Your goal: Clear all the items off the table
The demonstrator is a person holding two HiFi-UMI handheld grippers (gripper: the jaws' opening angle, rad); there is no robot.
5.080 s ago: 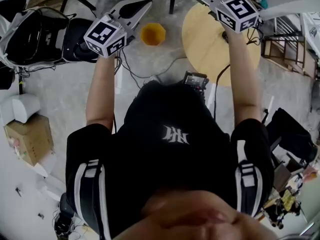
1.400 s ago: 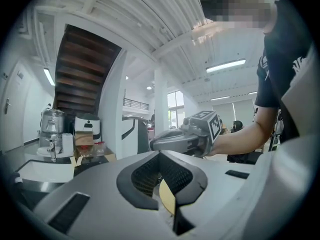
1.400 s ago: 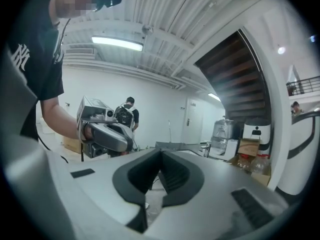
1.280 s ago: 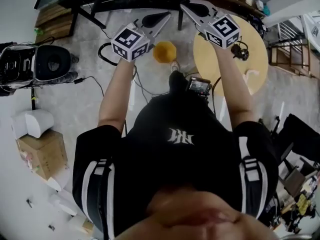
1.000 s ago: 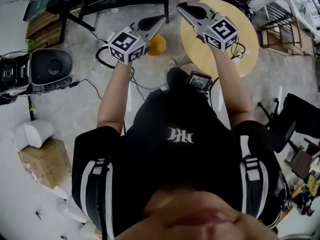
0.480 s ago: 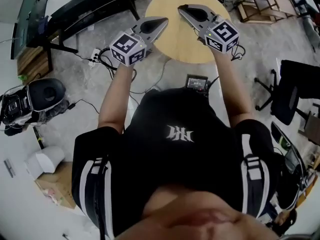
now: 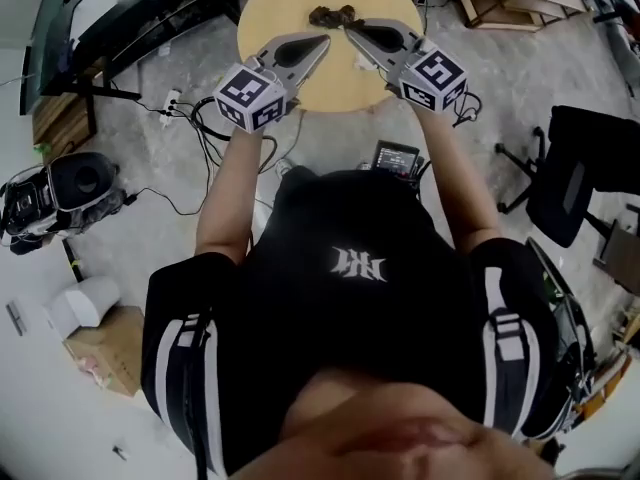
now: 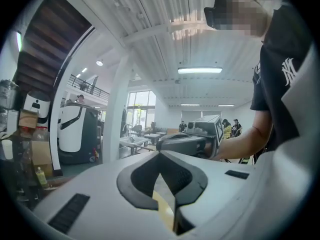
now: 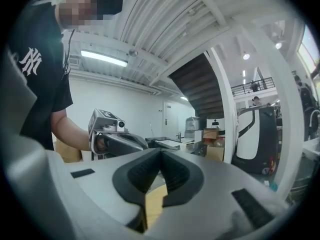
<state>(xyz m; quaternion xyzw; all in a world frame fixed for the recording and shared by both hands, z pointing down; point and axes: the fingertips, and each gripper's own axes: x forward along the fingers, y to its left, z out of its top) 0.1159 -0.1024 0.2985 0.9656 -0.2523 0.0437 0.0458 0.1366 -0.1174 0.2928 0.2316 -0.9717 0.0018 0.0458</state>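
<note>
Wore a black shirt point(image 7: 350, 308), largest in the head view, with both bare arms stretched forward. Stood before a round wooden table point(image 7: 340, 83), pale and bare over most of its top. Had a black chair point(image 7: 575, 168) at the right on the grey floor point(image 7: 150, 228) and a cardboard box point(image 7: 105, 353) at the lower left, both well apart from the table. Held the left gripper point(image 7: 324, 39) above the near part of the table, pointed toward its far side, jaws pressed together at the tips with nothing between them, as read in the left gripper view. Held the right gripper point(image 7: 349, 30) just beside it, jaws likewise closed tip to tip and empty. Kept the two sets of tips near each other but apart. Found the task's thing, a small dark item point(image 7: 333, 14), lying on the far part of the table top, just beyond both tips. Could not tell its kind, being too small and dark, nor whether the right tip touched it.
</note>
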